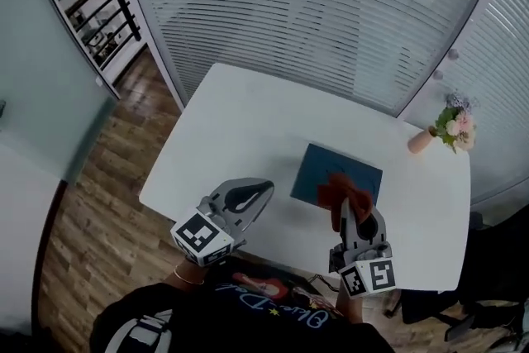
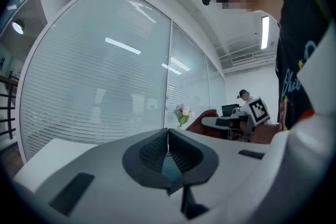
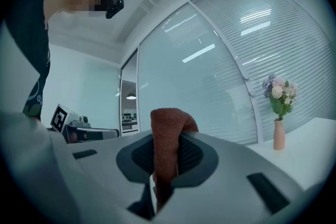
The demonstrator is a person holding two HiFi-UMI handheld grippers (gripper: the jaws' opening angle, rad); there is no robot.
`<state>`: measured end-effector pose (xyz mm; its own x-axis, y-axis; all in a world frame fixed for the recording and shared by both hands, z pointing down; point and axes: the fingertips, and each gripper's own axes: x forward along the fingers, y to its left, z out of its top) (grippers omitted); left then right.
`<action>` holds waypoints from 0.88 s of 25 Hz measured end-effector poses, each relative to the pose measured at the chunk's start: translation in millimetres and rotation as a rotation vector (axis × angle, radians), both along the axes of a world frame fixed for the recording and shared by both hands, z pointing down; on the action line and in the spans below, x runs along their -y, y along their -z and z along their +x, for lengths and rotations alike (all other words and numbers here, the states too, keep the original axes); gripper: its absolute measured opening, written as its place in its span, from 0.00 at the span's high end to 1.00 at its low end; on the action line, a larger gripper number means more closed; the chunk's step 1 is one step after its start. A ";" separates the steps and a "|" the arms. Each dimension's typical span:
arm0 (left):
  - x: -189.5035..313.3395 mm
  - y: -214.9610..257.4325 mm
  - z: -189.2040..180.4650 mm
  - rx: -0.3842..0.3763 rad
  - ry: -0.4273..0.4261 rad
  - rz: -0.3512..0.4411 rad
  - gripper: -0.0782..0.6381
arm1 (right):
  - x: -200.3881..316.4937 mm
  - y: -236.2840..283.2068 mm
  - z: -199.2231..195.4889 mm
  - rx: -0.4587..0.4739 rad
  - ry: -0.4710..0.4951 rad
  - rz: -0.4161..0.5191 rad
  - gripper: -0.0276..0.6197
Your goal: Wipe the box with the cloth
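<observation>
A flat blue box (image 1: 331,169) lies on the white table (image 1: 240,120), right of centre. My right gripper (image 1: 345,207) is shut on a rust-red cloth (image 1: 340,193), which hangs bunched over the box's near edge. In the right gripper view the cloth (image 3: 167,139) sticks up from between the closed jaws, tilted up toward the blinds. My left gripper (image 1: 263,188) hovers over the table's near edge, left of the box, shut with nothing in it. The left gripper view shows its jaws meeting (image 2: 168,150), pointed level across the room.
A small vase of pink flowers (image 1: 446,130) stands at the table's far right corner, and the vase (image 3: 279,113) shows in the right gripper view too. Slatted blinds (image 1: 331,4) run behind the table. Wood floor (image 1: 107,211) lies to the left.
</observation>
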<state>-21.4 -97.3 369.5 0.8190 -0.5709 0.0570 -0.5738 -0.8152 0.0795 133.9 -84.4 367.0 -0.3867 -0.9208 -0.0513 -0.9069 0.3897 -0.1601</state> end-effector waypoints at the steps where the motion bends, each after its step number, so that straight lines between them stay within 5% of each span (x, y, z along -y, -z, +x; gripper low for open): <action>1: -1.2 -0.4 0.6 0.000 0.016 0.002 0.88 | 2.4 2.4 0.9 -0.006 0.018 0.011 0.90; 11: -6.1 -7.1 11.7 0.023 0.089 -0.014 0.88 | 38.7 20.2 11.2 -0.108 0.146 0.081 0.90; 22: 22.6 -6.4 13.4 -0.007 0.078 -0.023 0.88 | 117.5 4.5 5.8 -0.329 0.140 0.028 0.89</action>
<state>-8.0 -119.9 375.9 0.7728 -0.6313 0.0650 -0.6344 -0.7662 0.1017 139.7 -202.0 362.5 -0.5093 -0.8575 0.0724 -0.8454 0.5143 0.1441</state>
